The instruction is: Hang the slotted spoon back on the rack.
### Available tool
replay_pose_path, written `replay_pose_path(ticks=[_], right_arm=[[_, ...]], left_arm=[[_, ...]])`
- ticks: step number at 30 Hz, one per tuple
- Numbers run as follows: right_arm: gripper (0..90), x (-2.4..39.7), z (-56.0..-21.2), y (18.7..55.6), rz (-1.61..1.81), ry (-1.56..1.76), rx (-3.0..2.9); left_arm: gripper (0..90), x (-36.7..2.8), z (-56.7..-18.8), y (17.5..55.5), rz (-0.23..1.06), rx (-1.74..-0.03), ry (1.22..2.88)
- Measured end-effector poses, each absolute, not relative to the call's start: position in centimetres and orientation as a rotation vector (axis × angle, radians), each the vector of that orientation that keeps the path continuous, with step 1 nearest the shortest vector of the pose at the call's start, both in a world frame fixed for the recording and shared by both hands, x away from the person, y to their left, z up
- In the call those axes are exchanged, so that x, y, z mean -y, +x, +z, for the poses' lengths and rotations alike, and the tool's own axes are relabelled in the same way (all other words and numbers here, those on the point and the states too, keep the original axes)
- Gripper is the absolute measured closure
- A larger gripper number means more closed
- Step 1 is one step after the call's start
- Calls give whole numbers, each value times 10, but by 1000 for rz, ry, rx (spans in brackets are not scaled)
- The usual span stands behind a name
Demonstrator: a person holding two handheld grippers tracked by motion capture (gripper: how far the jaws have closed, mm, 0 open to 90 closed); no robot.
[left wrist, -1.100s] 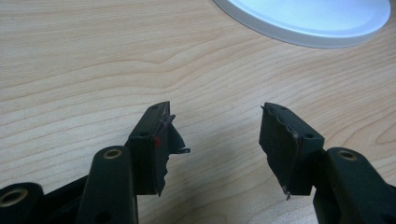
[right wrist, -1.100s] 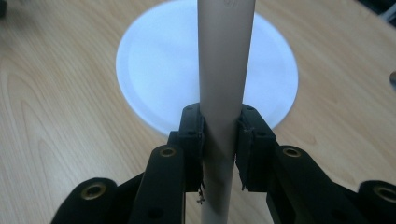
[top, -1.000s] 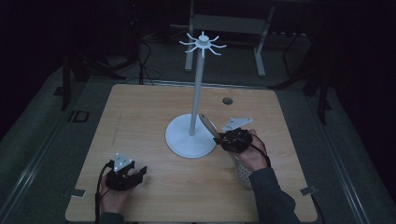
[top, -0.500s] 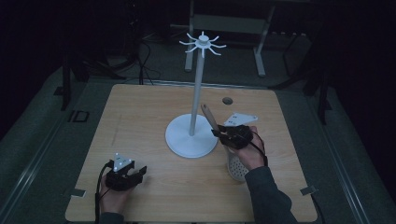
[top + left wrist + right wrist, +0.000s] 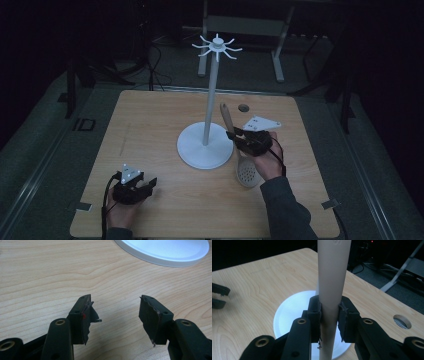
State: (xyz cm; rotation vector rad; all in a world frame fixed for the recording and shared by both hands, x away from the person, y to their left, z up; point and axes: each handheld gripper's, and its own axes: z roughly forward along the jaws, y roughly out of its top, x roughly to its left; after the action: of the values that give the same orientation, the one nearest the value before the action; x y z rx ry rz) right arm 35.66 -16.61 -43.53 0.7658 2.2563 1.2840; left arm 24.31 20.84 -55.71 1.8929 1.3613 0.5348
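Slotted spoon clamped by its handle beside a white hanging stand.

On the wooden table, the right gripper has its jaws closed on the wooden handle of the slotted spoon, whose pale perforated bowl hangs low near the person's right hand, just beside the stand's round base. The stand rises to a ring of white hooks. The left gripper rests near the table's front left, jaws spread apart over bare wood.
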Motion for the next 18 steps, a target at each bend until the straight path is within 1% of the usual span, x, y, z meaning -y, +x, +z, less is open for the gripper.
replay_pose_path(ticks=[18], right_arm=[[739,163,-418,356,1353,765,-2169]], left_arm=[[442,-208,-557,243,536,-1359,1893]])
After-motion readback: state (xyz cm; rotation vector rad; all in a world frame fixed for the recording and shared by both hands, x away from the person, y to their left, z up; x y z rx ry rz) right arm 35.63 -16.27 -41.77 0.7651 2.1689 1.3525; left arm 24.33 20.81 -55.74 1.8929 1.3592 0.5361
